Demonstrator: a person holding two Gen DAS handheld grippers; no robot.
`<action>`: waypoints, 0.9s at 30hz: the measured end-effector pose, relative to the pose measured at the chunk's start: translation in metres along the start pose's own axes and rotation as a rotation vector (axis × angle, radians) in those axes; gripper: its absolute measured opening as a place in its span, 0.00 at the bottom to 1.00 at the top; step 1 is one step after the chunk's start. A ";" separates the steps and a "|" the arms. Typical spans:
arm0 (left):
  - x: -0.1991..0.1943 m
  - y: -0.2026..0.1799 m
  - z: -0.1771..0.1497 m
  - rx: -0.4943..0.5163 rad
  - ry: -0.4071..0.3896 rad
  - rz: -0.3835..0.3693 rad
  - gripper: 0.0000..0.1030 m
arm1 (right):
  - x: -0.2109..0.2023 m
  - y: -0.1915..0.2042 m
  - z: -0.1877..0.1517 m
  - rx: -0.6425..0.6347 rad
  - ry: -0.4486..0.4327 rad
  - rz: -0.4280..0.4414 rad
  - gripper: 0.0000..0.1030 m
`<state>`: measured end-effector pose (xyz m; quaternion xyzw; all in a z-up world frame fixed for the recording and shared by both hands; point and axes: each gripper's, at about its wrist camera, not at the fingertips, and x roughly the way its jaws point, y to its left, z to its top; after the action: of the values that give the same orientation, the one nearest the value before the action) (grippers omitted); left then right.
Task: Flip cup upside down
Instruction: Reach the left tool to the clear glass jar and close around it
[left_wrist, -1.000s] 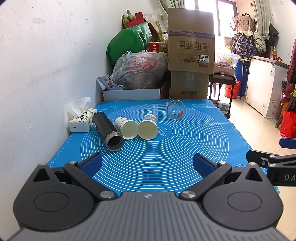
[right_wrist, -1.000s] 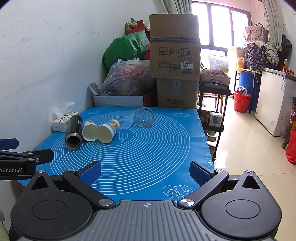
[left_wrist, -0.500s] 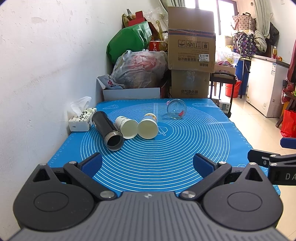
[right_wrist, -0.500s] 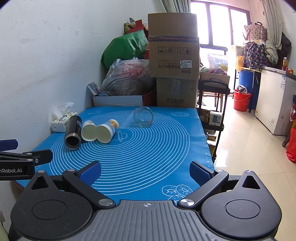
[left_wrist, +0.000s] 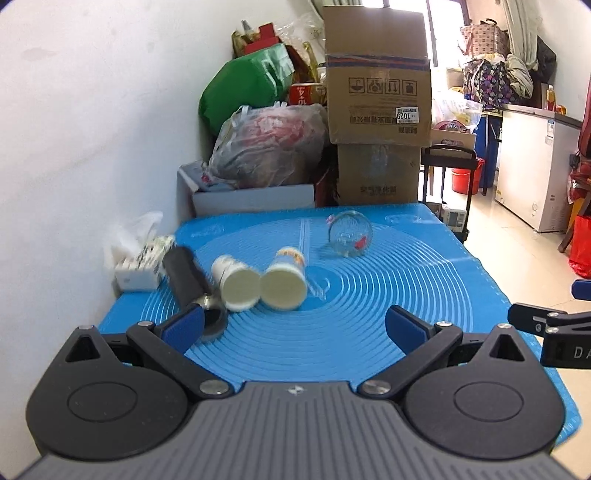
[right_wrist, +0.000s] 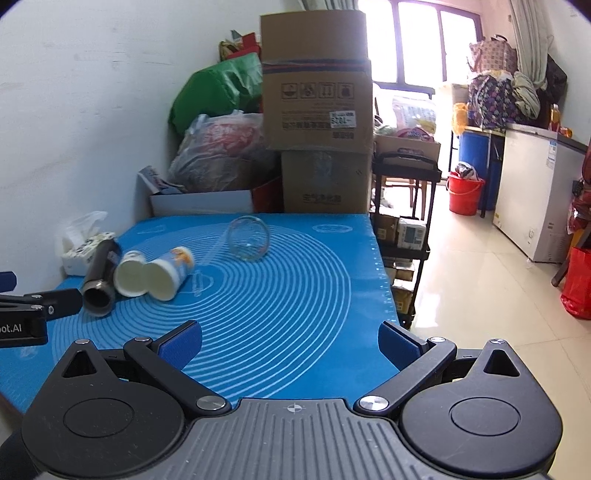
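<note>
Gaping wide, both tools — left tool (left_wrist: 295, 325), right tool (right_wrist: 290, 338) — hold nothing.

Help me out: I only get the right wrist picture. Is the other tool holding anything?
Observer: No. The left wrist view shows the left gripper with its fingers spread wide and nothing between them.
Operator: What is it aimed at?
Observer: In its own view, the printed paper cup, lying on its side, sits nearly centred between the fingers.
Operator: Anything odd about the glass cup?
Observer: From the left side, the glass cup shows a small red mark near its lower edge, which your view doesn't show.
</note>
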<state>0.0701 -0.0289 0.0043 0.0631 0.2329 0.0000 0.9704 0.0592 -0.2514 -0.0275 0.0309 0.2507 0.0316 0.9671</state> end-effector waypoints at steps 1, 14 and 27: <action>0.008 -0.003 0.004 0.008 -0.007 0.003 1.00 | 0.005 -0.002 0.001 0.003 0.001 0.000 1.00; 0.157 -0.046 0.073 0.004 0.014 -0.020 1.00 | 0.114 -0.036 0.027 -0.005 0.046 -0.011 1.00; 0.313 -0.085 0.108 -0.018 0.108 0.034 1.00 | 0.205 -0.060 0.049 -0.026 0.067 -0.004 1.00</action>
<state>0.3953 -0.1169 -0.0519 0.0585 0.2838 0.0221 0.9568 0.2640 -0.2978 -0.0884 0.0167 0.2825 0.0341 0.9585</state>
